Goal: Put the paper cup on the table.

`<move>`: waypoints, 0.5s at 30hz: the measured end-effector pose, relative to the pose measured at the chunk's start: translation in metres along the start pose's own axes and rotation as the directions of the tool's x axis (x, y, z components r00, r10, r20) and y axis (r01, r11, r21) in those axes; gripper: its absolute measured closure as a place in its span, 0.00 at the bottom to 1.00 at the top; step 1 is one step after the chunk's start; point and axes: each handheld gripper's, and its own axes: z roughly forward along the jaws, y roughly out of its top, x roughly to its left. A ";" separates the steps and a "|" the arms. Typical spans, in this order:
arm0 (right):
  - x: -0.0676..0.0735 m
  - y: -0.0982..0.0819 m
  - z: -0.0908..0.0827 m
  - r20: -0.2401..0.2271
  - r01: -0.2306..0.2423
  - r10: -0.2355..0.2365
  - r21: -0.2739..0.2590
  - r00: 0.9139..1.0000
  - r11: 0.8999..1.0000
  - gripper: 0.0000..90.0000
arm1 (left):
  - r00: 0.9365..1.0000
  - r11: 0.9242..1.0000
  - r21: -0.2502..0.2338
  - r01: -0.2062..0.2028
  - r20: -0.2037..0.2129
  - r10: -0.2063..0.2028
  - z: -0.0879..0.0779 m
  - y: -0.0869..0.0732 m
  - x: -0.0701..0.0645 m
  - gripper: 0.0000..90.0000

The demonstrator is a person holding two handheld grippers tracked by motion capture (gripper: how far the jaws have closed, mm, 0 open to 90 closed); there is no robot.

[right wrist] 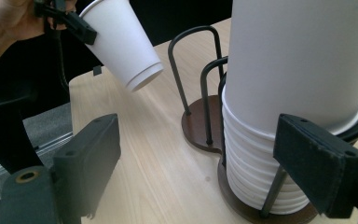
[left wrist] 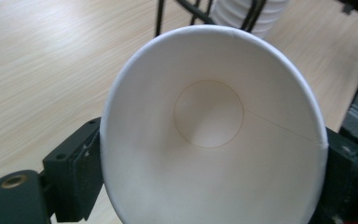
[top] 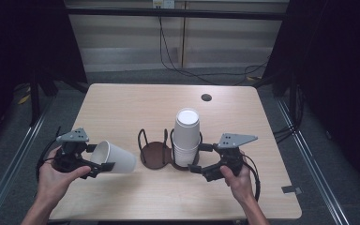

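A single white paper cup (top: 117, 158) hangs tipped on its side over the table's left front, its mouth facing my left gripper (top: 98, 158), which is shut on its rim. The left gripper view looks straight into that cup (left wrist: 209, 135), a black pad (left wrist: 77, 175) pressed against each side. A tall stack of white cups (top: 186, 136) stands in the right ring of a black wire holder (top: 153, 152); its left ring is empty. My right gripper (top: 199, 158) is open just right of the stack (right wrist: 289, 93), with one pad (right wrist: 321, 163) in front of it.
The light wooden table (top: 122, 108) has a round cable hole (top: 206, 97) at the back. Beyond the far edge, cables run over grey floor. In the right gripper view the held cup (right wrist: 121, 42) hovers left of the holder's empty ring (right wrist: 200, 121).
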 end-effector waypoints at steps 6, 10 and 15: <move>0.000 -0.002 0.001 0.000 -0.004 0.004 0.006 1.000 1.000 0.17 | 0.995 0.993 0.101 -0.056 -0.079 0.064 0.006 0.010 0.005 0.13; 0.000 -0.003 0.002 -0.009 -0.001 0.001 0.010 1.000 1.000 0.17 | 0.991 0.988 0.137 -0.066 -0.107 0.081 0.007 0.021 0.010 0.13; 0.000 -0.003 0.001 -0.006 0.001 -0.001 0.007 1.000 1.000 0.17 | 0.986 0.978 0.199 -0.068 -0.137 0.096 0.009 0.035 0.022 0.12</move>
